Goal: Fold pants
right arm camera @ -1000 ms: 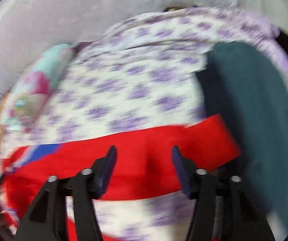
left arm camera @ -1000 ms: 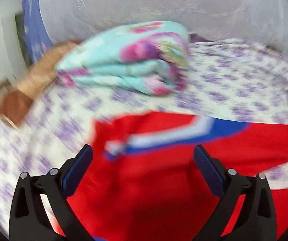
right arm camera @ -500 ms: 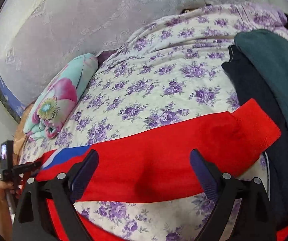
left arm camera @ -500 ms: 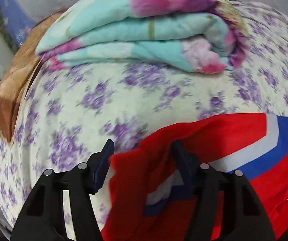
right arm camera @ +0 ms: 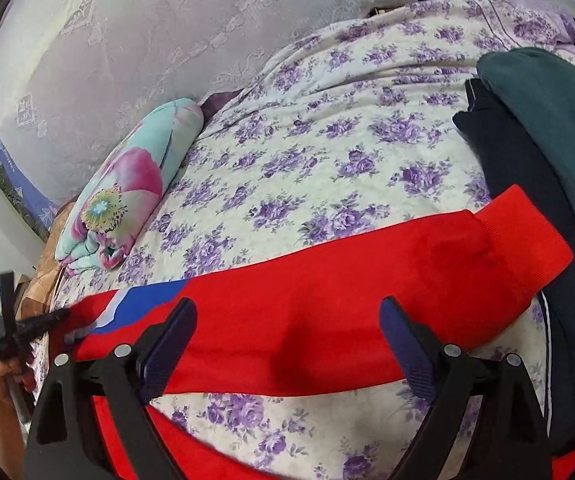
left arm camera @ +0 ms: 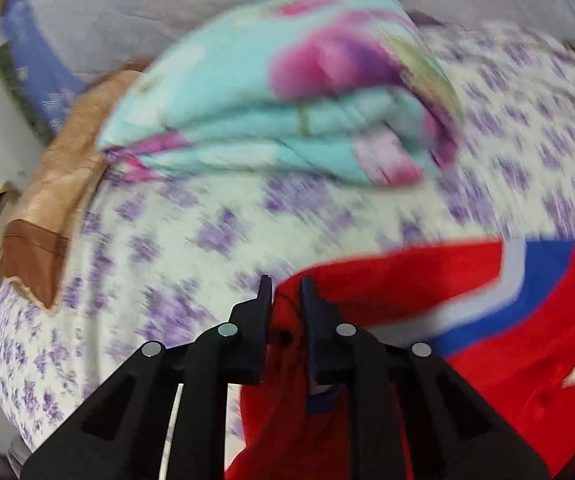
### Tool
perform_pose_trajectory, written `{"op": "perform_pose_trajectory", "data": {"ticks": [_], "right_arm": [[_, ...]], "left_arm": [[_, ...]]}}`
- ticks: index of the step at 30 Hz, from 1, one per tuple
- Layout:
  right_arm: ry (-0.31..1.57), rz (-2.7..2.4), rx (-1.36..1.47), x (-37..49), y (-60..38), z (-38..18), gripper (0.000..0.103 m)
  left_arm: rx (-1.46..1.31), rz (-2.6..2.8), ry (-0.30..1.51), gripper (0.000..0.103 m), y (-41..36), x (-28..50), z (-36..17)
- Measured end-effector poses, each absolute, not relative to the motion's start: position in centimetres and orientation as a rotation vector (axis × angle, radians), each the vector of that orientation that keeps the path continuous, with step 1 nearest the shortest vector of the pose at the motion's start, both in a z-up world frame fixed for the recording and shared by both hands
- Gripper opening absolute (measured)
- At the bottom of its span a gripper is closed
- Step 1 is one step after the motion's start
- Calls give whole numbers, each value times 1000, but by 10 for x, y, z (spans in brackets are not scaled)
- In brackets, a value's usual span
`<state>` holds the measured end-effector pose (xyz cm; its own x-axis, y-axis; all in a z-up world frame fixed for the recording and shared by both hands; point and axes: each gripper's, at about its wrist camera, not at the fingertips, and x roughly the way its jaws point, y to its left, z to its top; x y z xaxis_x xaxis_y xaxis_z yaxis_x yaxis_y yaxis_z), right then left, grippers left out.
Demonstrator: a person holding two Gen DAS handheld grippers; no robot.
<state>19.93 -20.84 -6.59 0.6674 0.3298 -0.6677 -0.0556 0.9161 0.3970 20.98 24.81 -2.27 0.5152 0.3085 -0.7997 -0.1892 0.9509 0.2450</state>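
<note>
The red pants [right arm camera: 327, 312] with a blue and white stripe lie spread on the bed's purple-flowered sheet [right arm camera: 327, 152]. One leg stretches right to its ribbed cuff [right arm camera: 527, 240]. My left gripper [left arm camera: 285, 284] is shut on the waist end of the red pants [left arm camera: 407, 280]. It also shows in the right wrist view [right arm camera: 53, 316] at the far left, held by a hand. My right gripper [right arm camera: 287, 320] is open and hovers above the middle of the upper leg, touching nothing.
A folded turquoise and pink floral quilt [left arm camera: 279, 92] [right arm camera: 127, 188] lies at the far left of the bed. Dark navy and teal clothes [right arm camera: 539, 152] are piled at the right edge. A pale curtain [right arm camera: 167, 40] hangs behind. A brown bed end [left arm camera: 51, 184] is left.
My left gripper has closed on the waist end of the pants and the view is blurred with motion. My right gripper has stayed open above the leg, having opened wider a second ago.
</note>
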Motion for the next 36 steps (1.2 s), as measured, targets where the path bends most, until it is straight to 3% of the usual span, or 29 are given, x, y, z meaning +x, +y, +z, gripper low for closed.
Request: {"op": "perform_pose_trajectory", "data": {"ticks": [4, 9, 10, 12, 15, 20, 22, 24, 26, 27, 32, 36], "right_arm": [[821, 216, 350, 202, -210, -69, 94], [853, 160, 389, 208, -226, -78, 94], [852, 156, 390, 209, -228, -78, 95], [852, 143, 377, 209, -228, -80, 95], [866, 151, 317, 209, -216, -82, 95], [813, 79, 123, 216, -202, -66, 95], [828, 38, 125, 228, -209, -61, 95], [873, 99, 79, 245, -198, -61, 84], [930, 189, -7, 260, -174, -68, 58], [962, 243, -44, 266, -160, -73, 53], [899, 379, -233, 278, -98, -84, 55], [926, 437, -291, 298, -70, -96, 55]], "left_arm": [[31, 439, 1006, 13, 279, 229, -32], [163, 702, 1009, 17, 297, 237, -53], [148, 714, 993, 22, 298, 233, -47], [53, 672, 954, 46, 298, 219, -30], [45, 577, 902, 67, 272, 195, -8], [119, 385, 893, 84, 197, 163, -10], [66, 348, 911, 85, 182, 158, -24], [-31, 308, 954, 85, 178, 159, -44], [-81, 277, 992, 85, 167, 163, -62], [-84, 271, 992, 85, 161, 162, -67], [70, 278, 961, 85, 133, 155, -79], [37, 241, 987, 85, 144, 154, -87]]}}
